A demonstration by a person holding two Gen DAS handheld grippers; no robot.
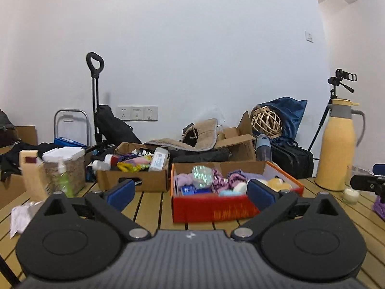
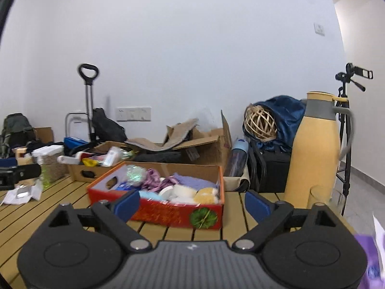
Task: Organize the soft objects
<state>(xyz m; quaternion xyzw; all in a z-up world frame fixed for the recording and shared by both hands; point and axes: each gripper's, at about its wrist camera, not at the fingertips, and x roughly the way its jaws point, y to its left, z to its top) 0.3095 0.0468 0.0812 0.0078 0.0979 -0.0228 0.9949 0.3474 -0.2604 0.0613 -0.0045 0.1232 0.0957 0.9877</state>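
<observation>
A red box (image 1: 211, 208) (image 2: 168, 213) stands on the slatted wooden table, filled with soft things: purple cloths (image 1: 237, 175) (image 2: 192, 181), white and yellow sponges (image 1: 276, 184) (image 2: 204, 193), a clear crinkly bag (image 1: 202, 173) (image 2: 134, 172). My left gripper (image 1: 190, 193) is open, its blue pads wide apart in front of the box with nothing between them. My right gripper (image 2: 192, 204) is open too, empty, facing the box's right half. At the right edge of each view lies a purple soft thing (image 1: 379, 207) (image 2: 368, 252).
A brown cardboard box (image 1: 134, 168) (image 2: 93, 166) with bottles and packets stands left of the red one. A tall yellow jug (image 1: 336, 144) (image 2: 315, 149) stands at the right. A jar, a spray bottle (image 1: 63, 178) and white wrappers (image 2: 21, 193) lie at the left. Behind the table are bags and boxes.
</observation>
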